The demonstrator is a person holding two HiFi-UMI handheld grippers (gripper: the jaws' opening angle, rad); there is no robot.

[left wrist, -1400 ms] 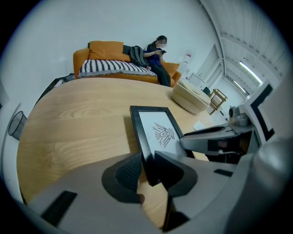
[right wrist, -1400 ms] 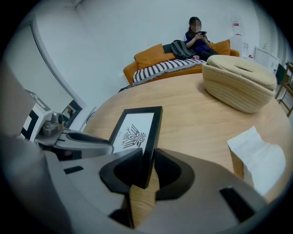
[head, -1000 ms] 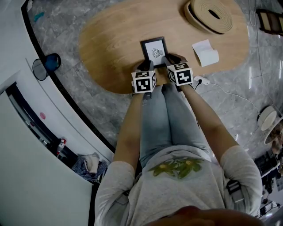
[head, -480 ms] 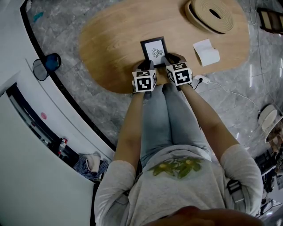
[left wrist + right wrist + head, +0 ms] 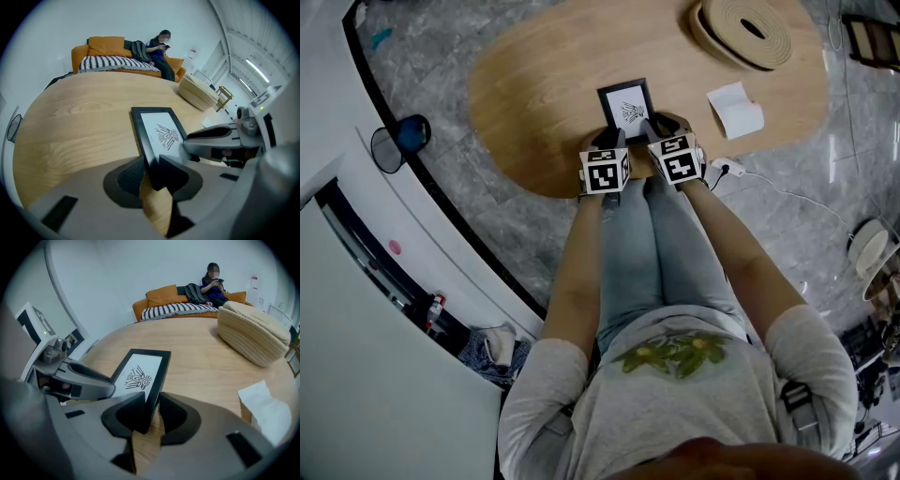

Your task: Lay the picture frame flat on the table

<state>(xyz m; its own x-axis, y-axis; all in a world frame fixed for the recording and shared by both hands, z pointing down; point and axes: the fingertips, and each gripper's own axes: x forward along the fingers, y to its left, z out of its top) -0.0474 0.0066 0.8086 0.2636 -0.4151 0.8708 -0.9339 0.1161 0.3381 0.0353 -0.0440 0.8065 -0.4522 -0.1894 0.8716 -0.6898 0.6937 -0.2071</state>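
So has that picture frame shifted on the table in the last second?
No. The picture frame sits at the same spot on the table, with the same gap to the white paper on its right.

One black rectangular picture frame [image 5: 627, 105], one oval wooden table [image 5: 544, 84], one cream woven basket [image 5: 750, 30], one orange sofa [image 5: 161, 296], one seated person [image 5: 214, 292], and seemingly one white folded paper [image 5: 735, 110].
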